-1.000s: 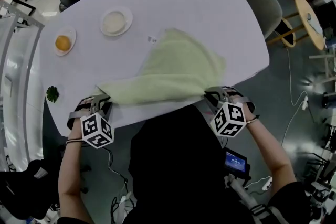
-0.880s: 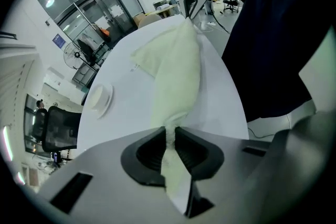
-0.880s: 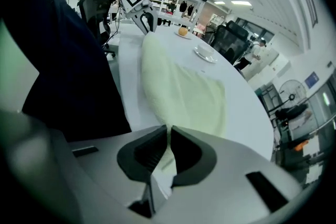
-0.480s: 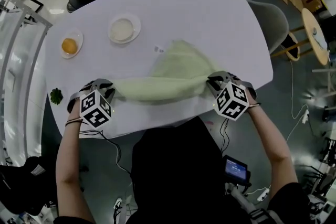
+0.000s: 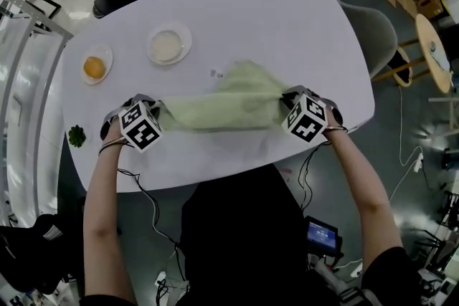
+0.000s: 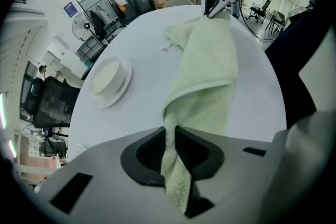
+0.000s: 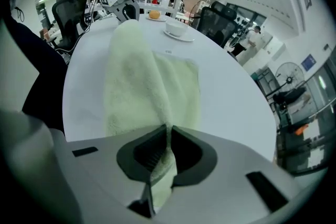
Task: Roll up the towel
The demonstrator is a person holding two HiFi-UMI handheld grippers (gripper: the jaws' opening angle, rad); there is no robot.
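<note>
A pale green towel [image 5: 222, 107] lies folded into a long band across the white table [image 5: 287, 25]. My left gripper [image 5: 154, 110] is shut on the towel's left end, and my right gripper [image 5: 287, 98] is shut on its right end. In the left gripper view the towel [image 6: 207, 65] runs from between my jaws [image 6: 170, 131] away to the right gripper [image 6: 212, 2]. In the right gripper view the towel [image 7: 142, 76] is pinched between the jaws [image 7: 168, 134] and stretches to the left gripper [image 7: 123, 5]. A looser flap bulges on the far right side.
A white bowl on a saucer [image 5: 169, 45] stands beyond the towel at the left. A small plate with an orange item [image 5: 94, 68] and a green sprig [image 5: 76, 134] lie near the table's left edge. A small tag [image 5: 214, 72] lies by the towel. A chair [image 5: 373, 25] stands at the right.
Both grippers moved away from the near table edge toward its middle, carrying the towel's near edge over the rest. The towel went from a wide spread sheet to a narrow folded band.
</note>
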